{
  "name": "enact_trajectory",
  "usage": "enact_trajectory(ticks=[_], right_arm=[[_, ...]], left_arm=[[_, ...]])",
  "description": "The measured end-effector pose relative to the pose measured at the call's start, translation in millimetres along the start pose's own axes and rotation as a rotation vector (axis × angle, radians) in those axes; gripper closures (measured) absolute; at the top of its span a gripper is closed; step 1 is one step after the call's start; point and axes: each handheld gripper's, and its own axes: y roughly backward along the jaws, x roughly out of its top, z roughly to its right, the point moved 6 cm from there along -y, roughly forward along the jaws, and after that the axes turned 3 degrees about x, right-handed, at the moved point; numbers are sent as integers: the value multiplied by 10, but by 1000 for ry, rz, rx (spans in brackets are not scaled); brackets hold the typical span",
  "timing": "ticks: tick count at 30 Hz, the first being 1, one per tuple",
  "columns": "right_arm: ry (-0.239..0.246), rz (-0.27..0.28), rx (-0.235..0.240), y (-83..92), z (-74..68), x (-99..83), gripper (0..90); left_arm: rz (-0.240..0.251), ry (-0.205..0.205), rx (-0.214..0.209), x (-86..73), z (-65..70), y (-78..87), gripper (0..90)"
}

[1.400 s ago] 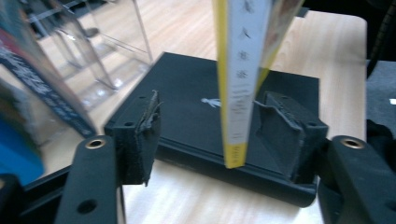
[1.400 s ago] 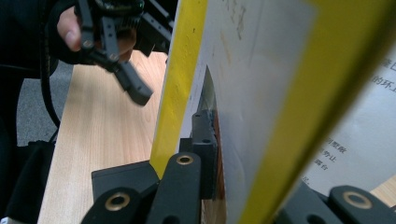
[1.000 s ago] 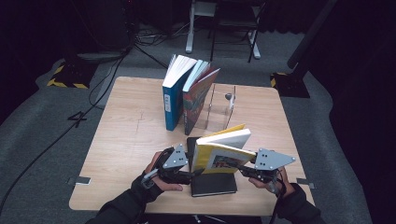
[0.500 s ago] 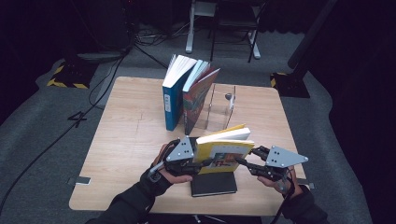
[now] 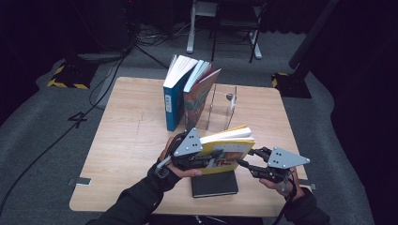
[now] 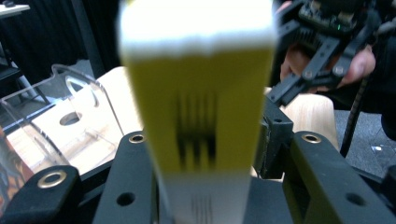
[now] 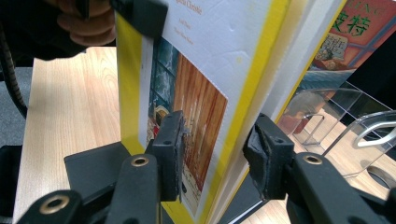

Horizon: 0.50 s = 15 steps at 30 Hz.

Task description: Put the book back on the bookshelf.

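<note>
My left gripper (image 5: 206, 158) is clamped on the yellow book (image 5: 227, 149), lifted above the black book (image 5: 214, 183) at the table's (image 5: 126, 140) near edge. My right gripper's (image 5: 244, 164) jaws have just been opening: they straddle the book's right end, one pad clear of it.

A yellow book (image 7: 205, 93) is seen upright between two black pads (image 7: 170, 149). A black notebook (image 7: 93, 168) lies at seven o'clock. A clear stand (image 7: 355, 135) is seen at three o'clock.

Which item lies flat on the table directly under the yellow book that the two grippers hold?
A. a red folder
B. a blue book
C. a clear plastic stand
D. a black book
D: in the high view a black book lies flat on the table beneath the raised yellow book.
</note>
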Motion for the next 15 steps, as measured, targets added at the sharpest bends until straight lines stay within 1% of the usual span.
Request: enact_trajectory(ticks=[4,9,12,14,15], right_arm=[[-3,0,-2,21,4,-8,584],[-10,-3,-2,36,15,-28,549],[-11,-8,-4,40,23,-38,527],[-14,-10,-4,36,25,-45,485],[-15,-20,-7,33,26,-56,464]], left_arm=[[-5,-8,6,106,0,-26,590],[-22,-9,12,171,-15,-51,603],[-33,-11,13,181,-20,-58,644],[-38,-17,12,178,-26,-53,672],[-38,-17,11,176,-31,-53,688]])
